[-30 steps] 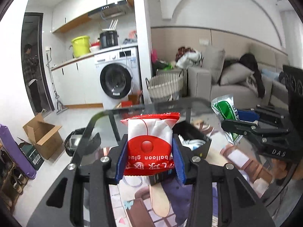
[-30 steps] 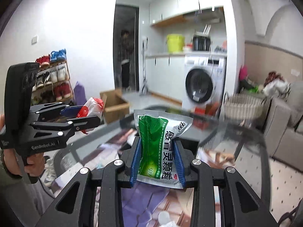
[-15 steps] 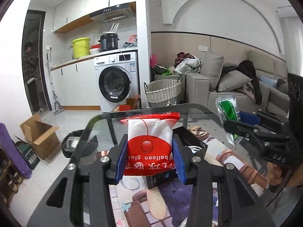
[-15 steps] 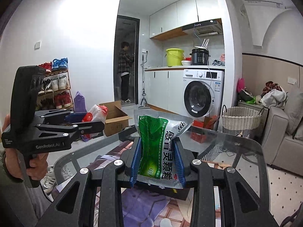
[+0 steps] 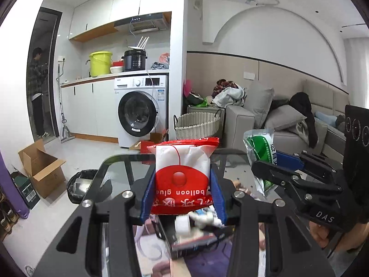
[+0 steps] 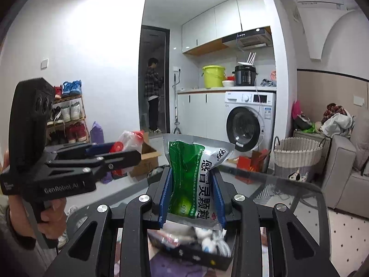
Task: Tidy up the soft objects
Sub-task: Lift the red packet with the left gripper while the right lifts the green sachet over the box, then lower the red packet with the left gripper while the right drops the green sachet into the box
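Observation:
My left gripper (image 5: pixel 183 196) is shut on a red and white packet (image 5: pixel 183 173) marked "balloon glue", held upright between the blue pads. My right gripper (image 6: pixel 192 196) is shut on a green and silver medicine pouch (image 6: pixel 196 173). Each gripper shows in the other's view: the right one (image 5: pixel 265 164) with the pouch (image 5: pixel 260 147) at right, the left one (image 6: pixel 129 153) with the packet (image 6: pixel 130 142) at left. Both hang above a black box (image 6: pixel 196 251) of white items on the glass table (image 6: pixel 288 198). The same box (image 5: pixel 196 233) sits blurred below the left gripper.
Beyond the table are a washing machine (image 5: pixel 140 113), a wicker basket (image 5: pixel 197 124), a grey sofa (image 5: pixel 288 120) piled with clothes, a cardboard box (image 5: pixel 41 168) and a shoe rack (image 6: pixel 66 113). A person (image 6: pixel 153 97) stands in the far doorway.
Both grippers have risen with their packets still gripped, so the table and black box sit lower in both views. The box now lies directly under the fingertips.

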`<action>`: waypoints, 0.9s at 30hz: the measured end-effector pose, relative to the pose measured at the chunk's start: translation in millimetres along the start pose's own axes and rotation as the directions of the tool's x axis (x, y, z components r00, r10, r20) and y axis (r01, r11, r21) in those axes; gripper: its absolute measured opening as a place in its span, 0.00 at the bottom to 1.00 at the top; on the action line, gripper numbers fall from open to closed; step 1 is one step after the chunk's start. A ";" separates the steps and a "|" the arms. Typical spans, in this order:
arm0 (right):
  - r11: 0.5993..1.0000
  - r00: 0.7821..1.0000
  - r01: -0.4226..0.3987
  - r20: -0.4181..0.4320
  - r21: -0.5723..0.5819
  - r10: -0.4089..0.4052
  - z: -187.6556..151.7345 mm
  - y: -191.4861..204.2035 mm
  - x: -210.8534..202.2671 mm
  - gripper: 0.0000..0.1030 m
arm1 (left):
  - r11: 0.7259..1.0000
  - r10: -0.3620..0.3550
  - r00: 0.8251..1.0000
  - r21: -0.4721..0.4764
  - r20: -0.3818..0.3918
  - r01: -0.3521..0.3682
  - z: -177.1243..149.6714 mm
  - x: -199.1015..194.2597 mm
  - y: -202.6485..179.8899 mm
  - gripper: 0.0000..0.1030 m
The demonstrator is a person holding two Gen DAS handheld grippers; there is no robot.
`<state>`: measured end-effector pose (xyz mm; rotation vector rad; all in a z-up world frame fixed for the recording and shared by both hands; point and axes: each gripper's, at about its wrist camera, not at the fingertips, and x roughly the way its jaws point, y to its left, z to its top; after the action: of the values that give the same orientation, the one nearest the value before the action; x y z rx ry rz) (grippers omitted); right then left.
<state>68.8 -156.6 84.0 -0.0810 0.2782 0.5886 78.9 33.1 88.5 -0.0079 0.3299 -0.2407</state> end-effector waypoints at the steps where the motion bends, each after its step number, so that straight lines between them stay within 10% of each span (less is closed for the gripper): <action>1: 1.000 1.000 0.003 0.008 0.000 -0.003 4.2 -1.5 2.6 0.32 | 1.000 0.000 1.000 -0.007 -0.003 0.000 2.6 4.6 0.9 0.41; 27: 0.998 0.996 0.049 -0.080 0.047 -0.045 34.5 -35.2 68.2 0.32 | 0.990 0.041 0.988 -0.124 -0.152 -0.060 9.8 73.1 17.8 0.41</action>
<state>150.8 -144.0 97.8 -0.0634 0.3668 0.5319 153.3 32.9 73.6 -0.1090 0.4936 -0.1698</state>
